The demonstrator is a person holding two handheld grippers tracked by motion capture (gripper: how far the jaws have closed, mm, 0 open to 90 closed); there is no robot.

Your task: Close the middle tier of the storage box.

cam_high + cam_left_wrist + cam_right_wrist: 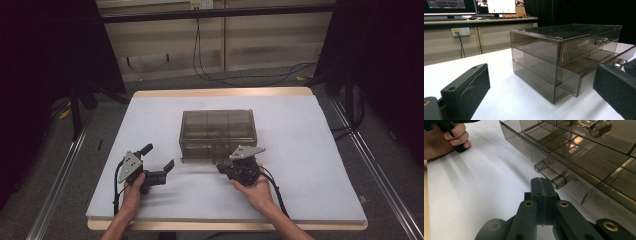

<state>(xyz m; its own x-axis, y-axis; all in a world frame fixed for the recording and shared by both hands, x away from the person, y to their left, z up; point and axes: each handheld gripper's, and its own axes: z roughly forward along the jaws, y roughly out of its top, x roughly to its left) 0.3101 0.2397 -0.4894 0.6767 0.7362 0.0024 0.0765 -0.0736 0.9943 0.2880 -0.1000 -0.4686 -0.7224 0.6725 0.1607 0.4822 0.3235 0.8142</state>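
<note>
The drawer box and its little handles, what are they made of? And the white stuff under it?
The drawer box looks like smoky see-through plastic: you can see its dividers through the glossy walls. Its handle seems the same clear plastic, shiny and rounded. The white table cover looks matte and soft-edged, maybe foam board or thick paper; I can't tell which.

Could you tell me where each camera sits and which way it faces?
High view: above the person's side, facing forward and down on the table; forearms, left gripper, right gripper.
Left gripper view: looks between open fingers toward the drawer cabinet.
Right gripper view: looks along shut fingers at the lower drawer's handle; left hand.
All share the cabinet.
</note>
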